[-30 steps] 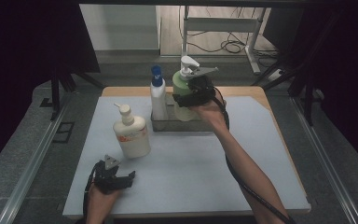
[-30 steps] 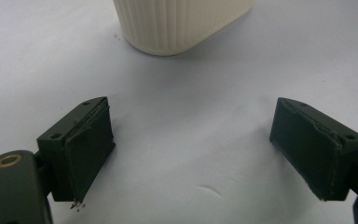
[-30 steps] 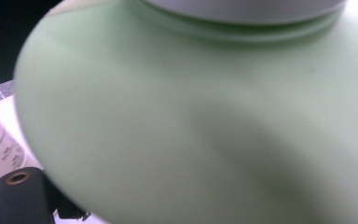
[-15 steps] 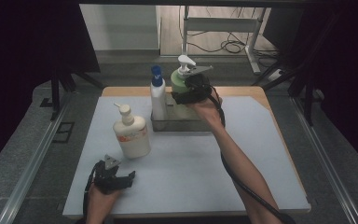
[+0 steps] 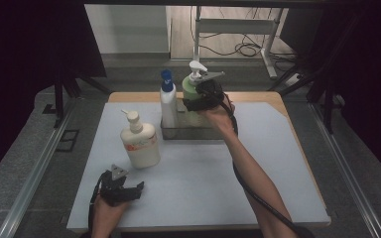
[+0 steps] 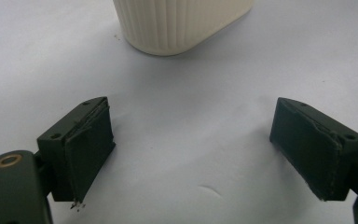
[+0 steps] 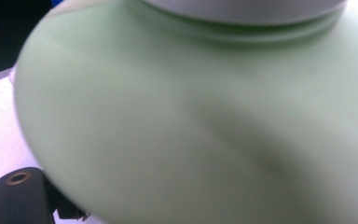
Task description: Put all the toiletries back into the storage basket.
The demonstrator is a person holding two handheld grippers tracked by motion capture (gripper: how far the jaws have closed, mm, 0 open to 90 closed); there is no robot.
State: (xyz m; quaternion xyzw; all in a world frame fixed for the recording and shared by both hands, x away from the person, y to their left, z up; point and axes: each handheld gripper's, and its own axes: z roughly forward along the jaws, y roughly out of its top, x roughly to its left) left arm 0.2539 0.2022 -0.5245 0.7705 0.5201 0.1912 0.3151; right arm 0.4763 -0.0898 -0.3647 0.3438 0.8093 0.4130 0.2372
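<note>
**Green pump bottle held over the tray**

The pale green plastic bottle with a white pump head (image 5: 192, 88) sits in the right gripper (image 5: 202, 98), which clasps its body from the near side; in the right gripper view the green wall (image 7: 205, 130) presses right up against the camera, so the jaws are clamped on it. The bottle hangs at the right end of the dark, low rectangular tray (image 5: 188, 133) at the far middle of the table, though whether its base rests on the tray floor is hidden by the hand. Just beside it, in the tray's left end, stands a slim white bottle with a blue cap (image 5: 167, 104).

Nearer the person, a squat cream pump bottle (image 5: 140, 144) stands on the pale grey mat (image 5: 218, 178). The left gripper (image 5: 124, 191) rests low on the mat with its jaws spread wide and nothing between them, the cream bottle's ribbed base (image 6: 182, 23) just ahead.

The risk, as I judge it: the rounded, smooth wall could slip or tilt in the grip, catch the tray rim, or knock the slim neighbour over.
</note>
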